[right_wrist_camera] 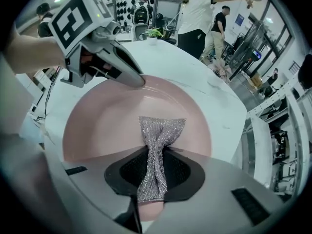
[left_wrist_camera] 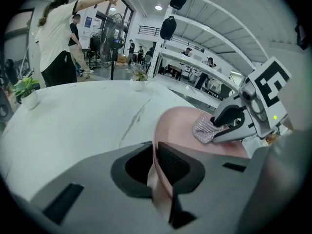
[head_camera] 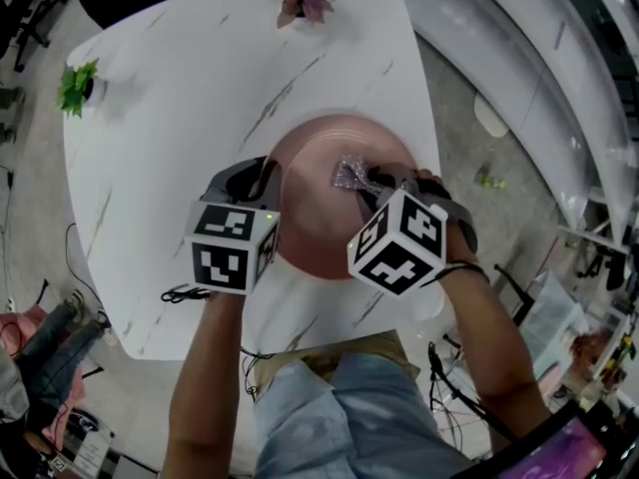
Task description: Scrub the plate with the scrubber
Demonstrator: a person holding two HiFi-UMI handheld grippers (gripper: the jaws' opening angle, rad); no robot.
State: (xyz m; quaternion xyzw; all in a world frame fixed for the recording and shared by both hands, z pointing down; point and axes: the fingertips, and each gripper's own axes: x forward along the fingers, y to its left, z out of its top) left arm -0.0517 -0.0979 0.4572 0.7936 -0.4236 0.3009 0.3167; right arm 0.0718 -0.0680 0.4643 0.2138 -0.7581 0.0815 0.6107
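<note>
Evidently the setup is done: the left gripper (left_wrist_camera: 155, 172) clamps the nine o'clock rim of the pink plate (head_camera: 315, 223) on the white table (head_camera: 180, 108), the right gripper (right_wrist_camera: 153, 179) pinches the silvery scrubber (right_wrist_camera: 158, 135), whose free end rests on the plate just one o'clock of centre; I judge most scrubbing remains

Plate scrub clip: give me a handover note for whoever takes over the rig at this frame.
Left gripper: shut on the pink plate at its rim.
Right gripper: shut on the scrubber, whose free end lies on the plate's inner face.
Plate: over the white table, at its near side.
Done: both grips made, scrubber on plate.
Left: the scrubbing; progress cannot be told.
</note>
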